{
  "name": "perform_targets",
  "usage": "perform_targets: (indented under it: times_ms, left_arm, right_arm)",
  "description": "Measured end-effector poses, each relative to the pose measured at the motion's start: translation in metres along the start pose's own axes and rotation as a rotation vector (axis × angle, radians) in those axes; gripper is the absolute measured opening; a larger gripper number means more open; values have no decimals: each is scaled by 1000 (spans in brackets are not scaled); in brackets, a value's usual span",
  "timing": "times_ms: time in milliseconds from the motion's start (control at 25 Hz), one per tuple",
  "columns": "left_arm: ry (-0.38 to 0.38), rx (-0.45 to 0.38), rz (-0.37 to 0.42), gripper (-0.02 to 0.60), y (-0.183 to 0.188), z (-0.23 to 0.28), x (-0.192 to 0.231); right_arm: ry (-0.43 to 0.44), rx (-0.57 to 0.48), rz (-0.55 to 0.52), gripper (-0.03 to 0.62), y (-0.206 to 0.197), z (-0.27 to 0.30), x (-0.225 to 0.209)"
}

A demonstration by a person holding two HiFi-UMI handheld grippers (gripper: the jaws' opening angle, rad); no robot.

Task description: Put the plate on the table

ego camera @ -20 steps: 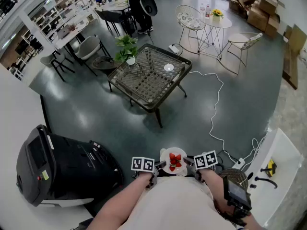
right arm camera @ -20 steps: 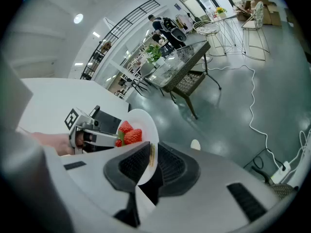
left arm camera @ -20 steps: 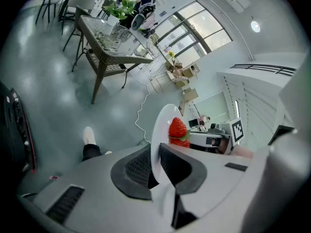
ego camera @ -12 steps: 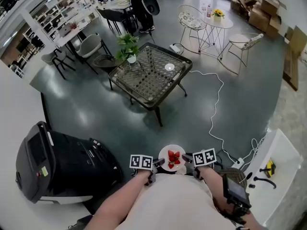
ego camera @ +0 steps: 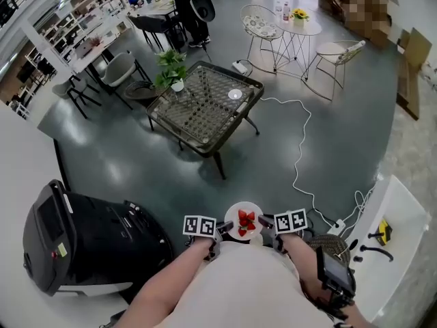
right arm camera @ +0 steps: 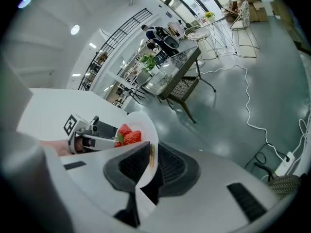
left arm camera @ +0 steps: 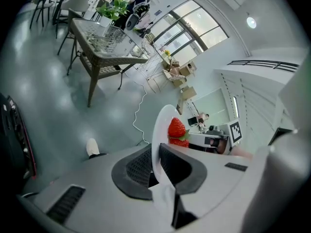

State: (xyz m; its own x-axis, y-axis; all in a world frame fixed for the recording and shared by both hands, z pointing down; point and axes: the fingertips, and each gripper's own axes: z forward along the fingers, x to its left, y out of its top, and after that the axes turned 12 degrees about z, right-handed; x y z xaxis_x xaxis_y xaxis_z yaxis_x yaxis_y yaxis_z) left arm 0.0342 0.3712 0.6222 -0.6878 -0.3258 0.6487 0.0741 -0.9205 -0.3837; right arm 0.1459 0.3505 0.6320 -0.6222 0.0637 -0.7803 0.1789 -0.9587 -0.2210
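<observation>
gripper views alone show left tongs (left arm camera: pixel 156 158), right tongs (right arm camera: pixel 151 158) pinching plate (left arm camera: pixel 161 124) rim.

Left forearm (ego camera: pixel 174 275) and right forearm (ego camera: pixel 295 251) reach forward side by side. The left gripper (ego camera: pixel 222 232) and right gripper (ego camera: pixel 268 225) face each other, each with jaws clamped on an opposite rim of the plate (ego camera: pixel 235 210) between them.
</observation>
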Motion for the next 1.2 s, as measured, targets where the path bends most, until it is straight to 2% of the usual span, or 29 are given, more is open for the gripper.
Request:
perform_targets:
  times_ms: [480,720,1000,1200]
  left_arm:
    - [31,15,58,32,14,11,-3]
    - [56,-39,96,34,25,8,0]
    - [14,-117,73,32,34,1,1]
    - [26,-173,36,32,44,-8,4]
  right_arm:
    - [2,-53,32,49,11,-8,-7]
    - [30,-75,84,49,18,-4,-7]
    - [62,-70,120,49,24,2,-7]
    - [86,-43,123,49,29,7,3]
